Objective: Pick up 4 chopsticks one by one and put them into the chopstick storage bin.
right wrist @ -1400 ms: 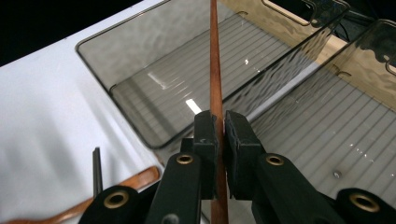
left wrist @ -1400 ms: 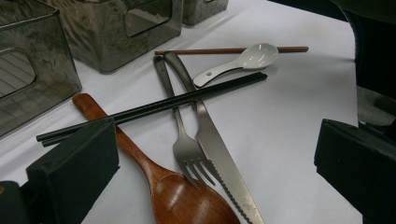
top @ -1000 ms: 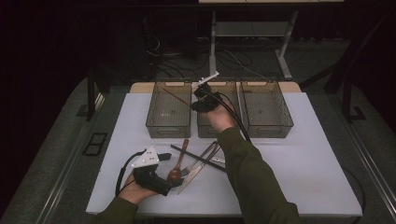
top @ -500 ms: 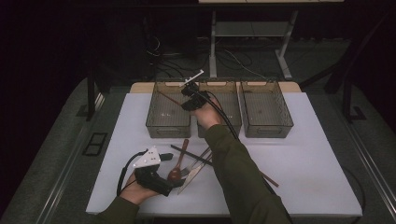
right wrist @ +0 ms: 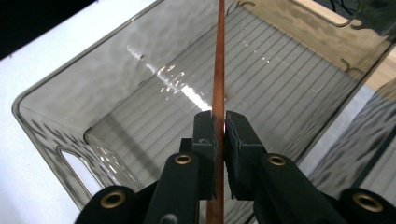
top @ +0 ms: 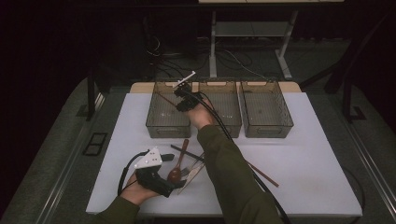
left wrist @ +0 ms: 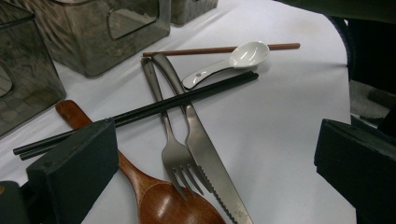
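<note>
A: Room around the right gripper [right wrist: 219, 122]?

B: It's over the left bin [top: 161, 122], inside the rim line. Smoky walls on each side, ribbed floor well below, open space ahead.

A: Claw state?

B: Clamped tight on the brown chopstick [right wrist: 218, 70], pads on both sides.

A: Stick axis?

B: Runs straight out ahead of the jaws, far end toward the bin's far wall; thin, reddish-brown, smooth.

A: Left gripper [left wrist: 210, 154]?

B: Jaws wide apart, low over the cutlery pile: fork [left wrist: 168, 135], knife [left wrist: 201, 144], wooden spoon [left wrist: 154, 196] between and just ahead.
</note>
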The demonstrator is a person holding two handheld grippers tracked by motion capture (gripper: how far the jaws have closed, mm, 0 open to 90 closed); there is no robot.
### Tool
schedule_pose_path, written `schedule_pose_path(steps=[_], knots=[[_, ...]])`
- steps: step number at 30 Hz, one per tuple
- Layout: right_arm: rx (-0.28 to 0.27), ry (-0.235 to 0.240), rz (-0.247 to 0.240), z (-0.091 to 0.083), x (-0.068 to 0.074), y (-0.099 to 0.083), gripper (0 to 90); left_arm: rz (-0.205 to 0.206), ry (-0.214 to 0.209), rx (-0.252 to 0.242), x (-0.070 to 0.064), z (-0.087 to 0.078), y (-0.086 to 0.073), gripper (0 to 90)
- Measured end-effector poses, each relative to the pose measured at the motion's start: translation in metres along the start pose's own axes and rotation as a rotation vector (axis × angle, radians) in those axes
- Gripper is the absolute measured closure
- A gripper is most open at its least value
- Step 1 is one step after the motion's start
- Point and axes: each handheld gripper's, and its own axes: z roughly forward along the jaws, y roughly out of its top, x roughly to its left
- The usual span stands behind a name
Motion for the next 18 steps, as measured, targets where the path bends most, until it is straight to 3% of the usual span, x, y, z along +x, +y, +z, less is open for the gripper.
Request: schedule_pose_path(steps=[10, 18], knots=[[-0.017, 0.038, -0.005, -0.009, -0.004, 0.000, 64.5, -0.001, -0.001, -0.006, 0.000, 0.000, 0.000, 0.0], [-0.136, 0.131, -0.003, -0.032, -0.016, -0.016, 53.0, 0.007, 0.006, 0.007, 0.002, -0.001, -0.001, 0.0]])
